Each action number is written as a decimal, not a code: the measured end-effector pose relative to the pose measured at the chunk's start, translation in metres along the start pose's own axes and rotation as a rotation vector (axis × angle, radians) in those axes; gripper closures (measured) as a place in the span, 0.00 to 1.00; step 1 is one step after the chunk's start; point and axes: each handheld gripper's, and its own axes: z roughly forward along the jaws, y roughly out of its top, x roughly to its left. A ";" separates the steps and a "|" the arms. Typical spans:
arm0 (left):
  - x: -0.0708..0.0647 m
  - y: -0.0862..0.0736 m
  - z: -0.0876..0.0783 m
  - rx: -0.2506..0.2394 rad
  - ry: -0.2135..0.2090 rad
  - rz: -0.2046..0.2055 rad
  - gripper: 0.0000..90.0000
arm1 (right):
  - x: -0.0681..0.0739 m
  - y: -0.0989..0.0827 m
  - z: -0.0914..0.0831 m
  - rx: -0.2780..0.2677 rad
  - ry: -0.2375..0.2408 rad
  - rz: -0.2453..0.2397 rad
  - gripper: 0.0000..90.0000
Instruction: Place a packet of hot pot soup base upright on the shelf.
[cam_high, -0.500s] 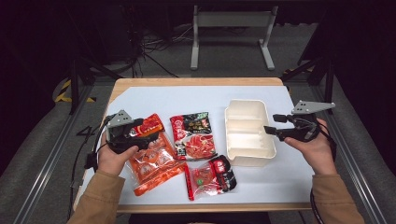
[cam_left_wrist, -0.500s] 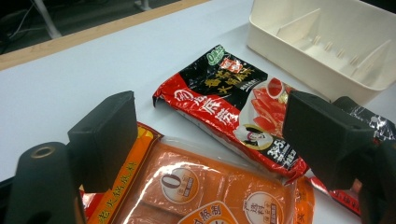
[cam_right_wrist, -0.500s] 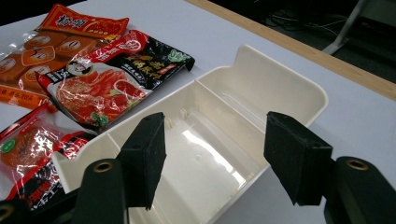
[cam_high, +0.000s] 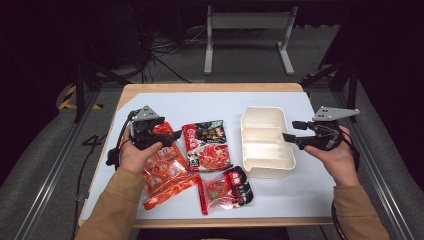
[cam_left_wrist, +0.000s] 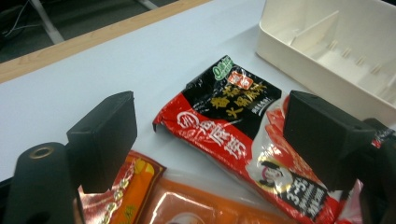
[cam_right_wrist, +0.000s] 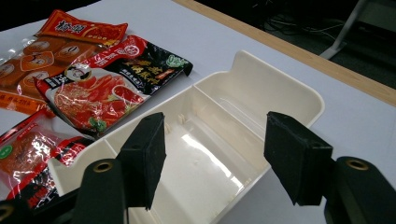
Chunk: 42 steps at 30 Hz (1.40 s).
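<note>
The left claw (cam_high: 172, 135) stands spread with nothing between its jaws, hovering over the top of a long orange clear-windowed snack packet (cam_high: 165, 172) near the left edge of the surface (cam_high: 210, 100). In the left gripper view the jaws frame a red-and-black glossy foil food packet (cam_left_wrist: 243, 135), which lies flat just beyond them, its far corner near the box. The left hand (cam_high: 135, 155) grips the tool from behind, over the orange packet.

The right claw (cam_high: 289, 131) is also spread and holds nothing. It hangs at the right rim of a cream plastic divided box (cam_high: 265, 142), pointing toward the middle of the surface. In the right gripper view the jaws stand over the box's compartments (cam_right_wrist: 219, 140), which hold nothing, with the thin dividers visible inside. The right hand (cam_high: 335, 155) holds this tool near the right edge of the surface.

The red-and-black packet lies between the orange packet and the box, just beside the box's left wall. A smaller red-and-clear packet with a black end (cam_high: 225, 190) lies near the front edge, close to the box's front left corner.
</note>
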 end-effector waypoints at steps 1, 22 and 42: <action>0.001 0.002 0.002 0.000 0.001 -0.001 0.21 | 0.000 0.000 0.000 0.000 0.000 0.000 0.43; 0.025 0.025 0.049 0.024 0.044 -0.029 0.25 | -0.001 -0.004 0.003 0.014 -0.018 0.021 0.39; 0.041 0.008 0.102 0.117 0.054 -0.126 0.26 | 0.002 -0.004 -0.001 -0.049 0.004 -0.012 0.40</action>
